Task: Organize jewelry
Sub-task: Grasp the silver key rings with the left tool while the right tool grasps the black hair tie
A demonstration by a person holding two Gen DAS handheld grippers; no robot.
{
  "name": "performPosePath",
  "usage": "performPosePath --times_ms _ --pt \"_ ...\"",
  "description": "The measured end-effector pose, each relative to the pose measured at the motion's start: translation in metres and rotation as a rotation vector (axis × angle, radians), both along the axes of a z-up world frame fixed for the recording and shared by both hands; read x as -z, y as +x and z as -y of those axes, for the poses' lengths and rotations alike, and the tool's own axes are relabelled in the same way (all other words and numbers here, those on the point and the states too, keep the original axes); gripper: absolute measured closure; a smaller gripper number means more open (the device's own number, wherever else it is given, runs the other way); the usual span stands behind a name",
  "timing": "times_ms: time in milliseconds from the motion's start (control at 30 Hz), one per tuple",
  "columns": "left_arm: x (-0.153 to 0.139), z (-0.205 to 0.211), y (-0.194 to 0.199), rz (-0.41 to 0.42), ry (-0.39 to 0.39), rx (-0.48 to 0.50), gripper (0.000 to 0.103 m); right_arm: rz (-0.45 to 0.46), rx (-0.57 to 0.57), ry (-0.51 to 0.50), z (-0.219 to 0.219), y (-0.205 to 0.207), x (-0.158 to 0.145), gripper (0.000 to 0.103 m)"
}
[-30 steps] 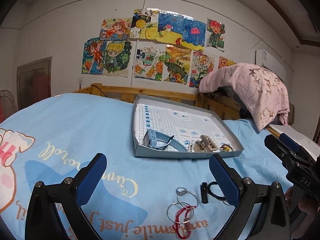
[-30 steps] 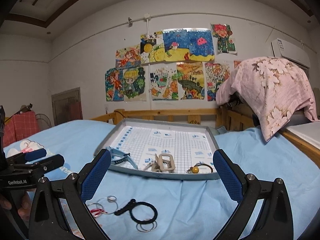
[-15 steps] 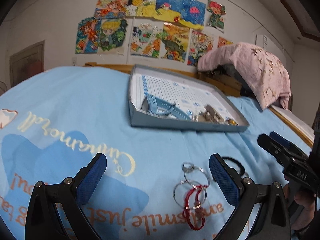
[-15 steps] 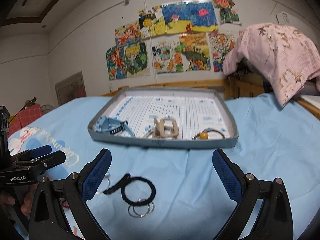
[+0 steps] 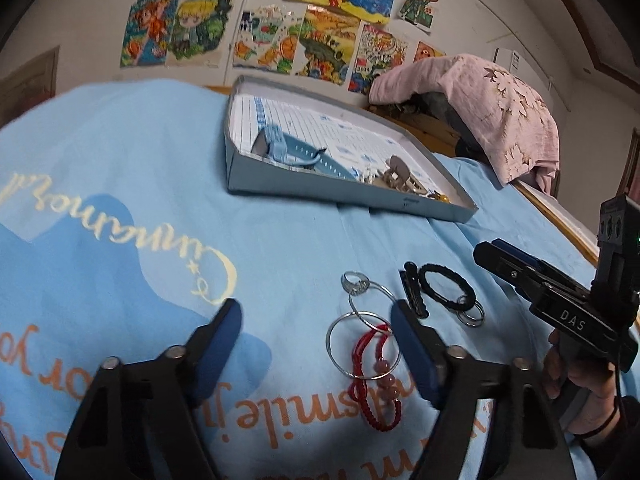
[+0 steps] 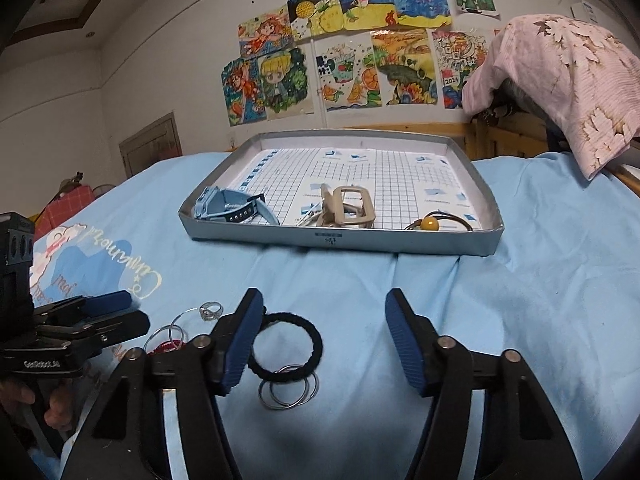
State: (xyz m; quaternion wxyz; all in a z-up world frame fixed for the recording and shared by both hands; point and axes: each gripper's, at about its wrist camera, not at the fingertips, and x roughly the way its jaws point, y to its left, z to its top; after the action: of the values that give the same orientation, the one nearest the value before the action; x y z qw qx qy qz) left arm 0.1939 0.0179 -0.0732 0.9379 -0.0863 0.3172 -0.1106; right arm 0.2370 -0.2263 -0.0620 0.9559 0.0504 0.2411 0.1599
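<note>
A wide band of bare blue bedsheet [image 6: 520, 280] separated the spread, empty right gripper [image 6: 324, 336] from the near wall of the grey tray [image 6: 340, 240], which held a blue watch [image 6: 232, 210], a beige hair clip [image 6: 348, 212] and a yellow-beaded tie [image 6: 430, 223]. A black hair tie [image 6: 294, 348] looped through steel rings [image 6: 288, 390] lay just inside its left finger [image 6: 240, 344]. The left gripper [image 5: 316, 344], likewise spread and empty, hovered with a red beaded bracelet [image 5: 376, 384] and large wire hoops [image 5: 360, 346] against its right finger [image 5: 412, 352], a small silver ring [image 5: 354, 282] just ahead.
</note>
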Motion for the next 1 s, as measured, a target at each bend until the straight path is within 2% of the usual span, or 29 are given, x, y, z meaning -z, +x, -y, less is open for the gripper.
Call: performPosePath --times_ms 133,200,300,333,467,533,600,700,767,900,933,1000 --pt "0.008 -0.003 0.008 -0.041 -0.037 0.019 0.05 -0.015 -0.008 -0.008 -0.003 0.003 0.002 0.053" --pt "0.01 -0.003 0.01 -0.055 -0.042 0.028 0.056 -0.025 -0.015 -0.01 -0.004 0.004 0.004 0.06" --pt "0.013 0.0 0.013 -0.072 -0.045 0.039 0.065 -0.043 -0.023 -0.015 -0.006 0.007 0.006 0.063" --pt "0.015 -0.001 0.014 -0.078 -0.045 0.04 0.069 -0.047 -0.026 -0.017 -0.007 0.007 0.007 0.067" --pt "0.019 0.0 0.016 -0.107 -0.047 0.055 0.078 -0.071 -0.038 -0.028 -0.011 0.011 0.01 0.068" --pt "0.021 0.001 0.017 -0.122 -0.043 0.068 0.079 -0.089 -0.043 -0.035 -0.013 0.014 0.012 0.07" --pt "0.022 0.003 0.018 -0.131 -0.03 0.077 0.079 -0.106 -0.047 -0.039 -0.013 0.016 0.015 0.077" --pt "0.024 0.007 0.02 -0.152 -0.006 0.089 0.083 -0.127 -0.055 -0.042 -0.015 0.02 0.019 0.077" --pt "0.025 0.01 0.021 -0.163 0.002 0.1 0.09 -0.138 -0.059 -0.042 -0.016 0.021 0.02 0.077" --pt "0.026 0.012 0.021 -0.172 0.005 0.116 0.097 -0.158 -0.066 -0.048 -0.019 0.023 0.023 0.078" --pt "0.026 0.011 0.021 -0.17 0.003 0.116 0.098 -0.162 -0.068 -0.049 -0.019 0.023 0.024 0.082" --pt "0.025 0.01 0.02 -0.16 -0.006 0.115 0.098 -0.169 -0.068 -0.05 -0.02 0.024 0.025 0.086"
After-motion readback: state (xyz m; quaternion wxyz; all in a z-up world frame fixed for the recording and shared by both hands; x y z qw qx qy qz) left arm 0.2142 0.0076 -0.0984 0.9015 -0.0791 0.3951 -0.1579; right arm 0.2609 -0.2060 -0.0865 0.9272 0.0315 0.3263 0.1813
